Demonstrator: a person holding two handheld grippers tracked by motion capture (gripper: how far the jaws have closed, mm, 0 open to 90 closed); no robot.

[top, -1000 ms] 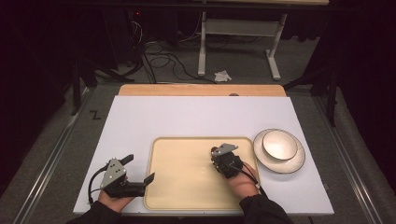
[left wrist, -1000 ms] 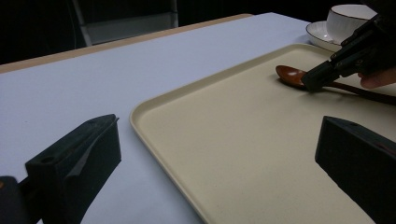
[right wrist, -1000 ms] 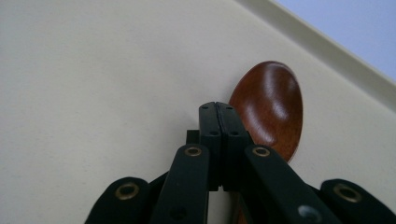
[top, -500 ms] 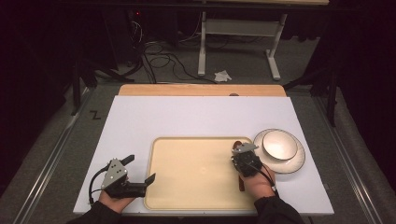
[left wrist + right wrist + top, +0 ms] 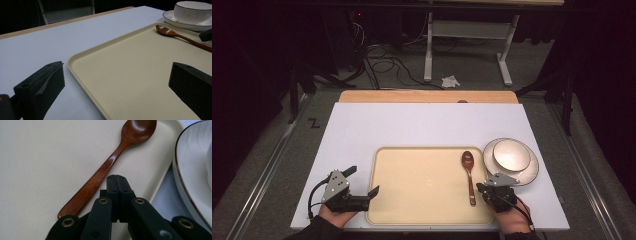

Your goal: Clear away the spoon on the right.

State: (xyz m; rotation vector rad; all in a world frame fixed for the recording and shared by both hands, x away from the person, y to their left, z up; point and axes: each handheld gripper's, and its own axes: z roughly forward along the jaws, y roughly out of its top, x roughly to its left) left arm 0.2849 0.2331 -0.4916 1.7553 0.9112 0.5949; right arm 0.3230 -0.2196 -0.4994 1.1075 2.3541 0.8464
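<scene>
one wooden spoon (image 5: pixel 469 176) lies on the tray (image 5: pixel 422 210), along the tray's right edge, bowl end toward the far edge and handle toward the near one. it is a dark reddish-brown wood, smooth and faintly glossy, with an oval bowl and a slim handle that widens at its rounded tip. the tray is a single flat rectangle of matte cream plastic with rounded corners and a low raised rim (the surface looks finely grained in the right gripper view). it sits near the front edge of the white table (image 5: pixel 412 125).

just past the tray's right edge stands one round white plate (image 5: pixel 532 172) with a thin dark line around its rim, and one white bowl (image 5: pixel 511 154) rests on it.

the right gripper (image 5: pixel 493 186) is at the tray's near right corner, its two black jaws pressed together with nothing between them, right beside the spoon's handle. the left gripper (image 5: pixel 363 181) rests at the tray's near left corner, jaws spread wide and empty, reaching across the tray's rim.
</scene>
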